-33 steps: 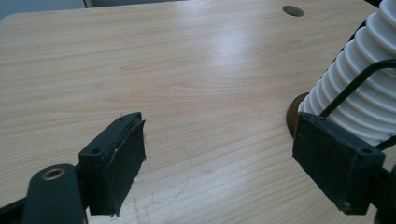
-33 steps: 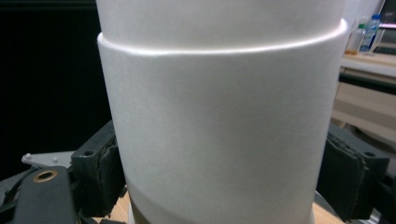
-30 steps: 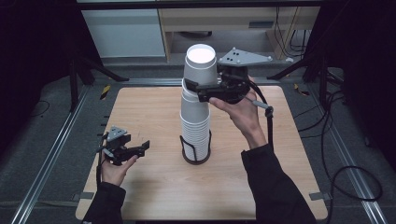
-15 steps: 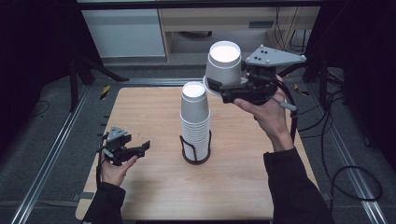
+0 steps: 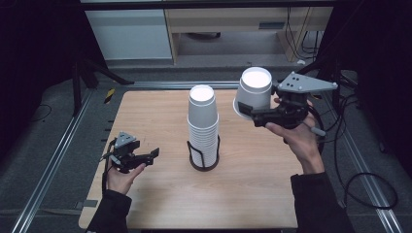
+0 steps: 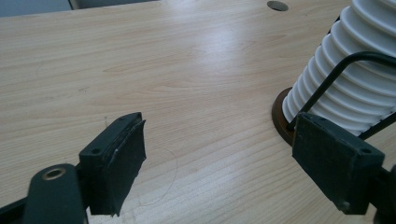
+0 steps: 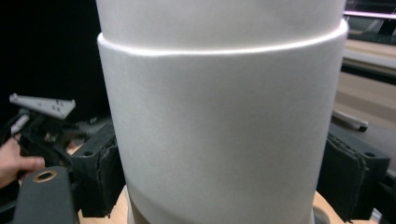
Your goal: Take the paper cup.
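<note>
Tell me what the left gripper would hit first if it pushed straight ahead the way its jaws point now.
Probably bare table: the left gripper is open, aimed across the wood. The cup stack in its black wire holder sits off its right jaw, likely just outside the line.

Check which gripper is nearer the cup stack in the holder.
Left, I think. The left gripper sits low beside the cup stack, jaws open. The right gripper holds a separate cup up to the other side.

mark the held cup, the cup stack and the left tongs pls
held cup (image 5: 253, 94): high view, on its white side wall.
cup stack (image 5: 203, 124): high view, on the ribbed rims mid-stack.
left tongs (image 6: 219, 156): left gripper view, midway between the two open pads.
</note>
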Demonstrator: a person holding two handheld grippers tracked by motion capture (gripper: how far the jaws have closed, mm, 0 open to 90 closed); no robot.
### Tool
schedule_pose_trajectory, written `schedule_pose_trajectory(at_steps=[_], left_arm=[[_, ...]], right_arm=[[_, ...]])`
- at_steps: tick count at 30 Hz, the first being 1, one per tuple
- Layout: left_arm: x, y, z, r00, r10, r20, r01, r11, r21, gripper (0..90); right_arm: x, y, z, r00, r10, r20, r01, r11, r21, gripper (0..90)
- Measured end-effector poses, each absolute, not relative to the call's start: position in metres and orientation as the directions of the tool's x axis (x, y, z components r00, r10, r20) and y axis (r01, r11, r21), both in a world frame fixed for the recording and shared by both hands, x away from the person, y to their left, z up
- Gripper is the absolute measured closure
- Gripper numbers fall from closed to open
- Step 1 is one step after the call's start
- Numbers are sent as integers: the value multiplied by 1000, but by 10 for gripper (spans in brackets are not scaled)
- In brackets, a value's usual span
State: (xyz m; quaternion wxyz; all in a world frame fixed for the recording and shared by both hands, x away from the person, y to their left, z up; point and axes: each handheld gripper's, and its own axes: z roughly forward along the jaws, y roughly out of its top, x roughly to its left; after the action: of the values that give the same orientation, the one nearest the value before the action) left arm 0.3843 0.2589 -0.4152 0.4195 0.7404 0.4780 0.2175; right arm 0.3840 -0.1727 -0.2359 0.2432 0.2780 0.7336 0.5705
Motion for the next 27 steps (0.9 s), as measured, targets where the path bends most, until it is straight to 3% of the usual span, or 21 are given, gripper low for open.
schedule_pose_trajectory(at_steps=[19,27], left_arm=[[383,245,-420,505,860,-73,528,-242,814,160],[380,239,-418,539,839,-77,517,-258,816,159]], right_arm=[[378,-193,-328,-749,661,31,258,249,934,149],[374,-188,-355,-793,608,40,275,299,914,149]])
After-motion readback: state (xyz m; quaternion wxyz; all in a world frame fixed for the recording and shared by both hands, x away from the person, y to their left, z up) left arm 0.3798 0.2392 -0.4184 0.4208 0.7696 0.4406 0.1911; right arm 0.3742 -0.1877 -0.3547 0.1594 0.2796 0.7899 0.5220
